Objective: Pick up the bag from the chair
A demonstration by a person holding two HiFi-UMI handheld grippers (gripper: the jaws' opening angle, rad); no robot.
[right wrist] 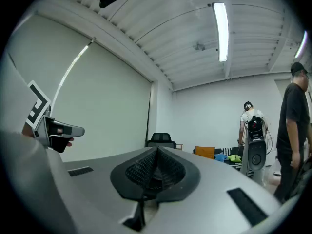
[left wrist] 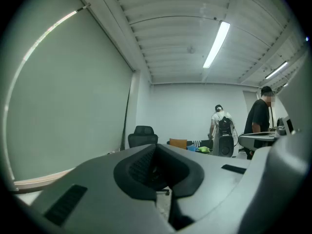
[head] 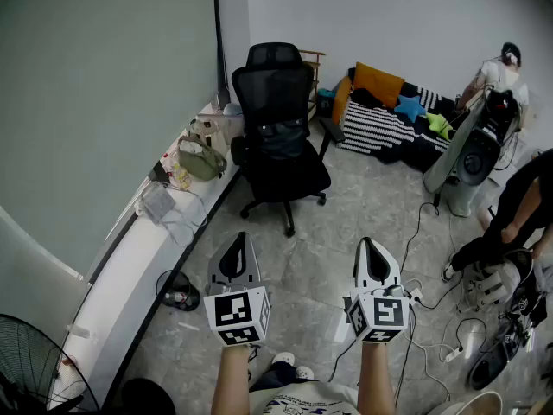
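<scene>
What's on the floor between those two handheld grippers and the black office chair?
Nothing but bare grey floor, seen in the head view. The left gripper and right gripper, both shut, point at the chair; cables lie off to the right.

Each hand carries a pale grey plastic tool. The left gripper [head: 237,253] and right gripper [head: 374,256] both taper to a rounded nose lined with black ribbed pads [right wrist: 141,169]. Black rectangular slots [right wrist: 246,206] mark the smooth matte shells. Behind each nose sits a white cube [head: 236,314] printed with black square markers. The person wears a white printed T-shirt [head: 289,402] and white shoes [head: 292,367].
</scene>
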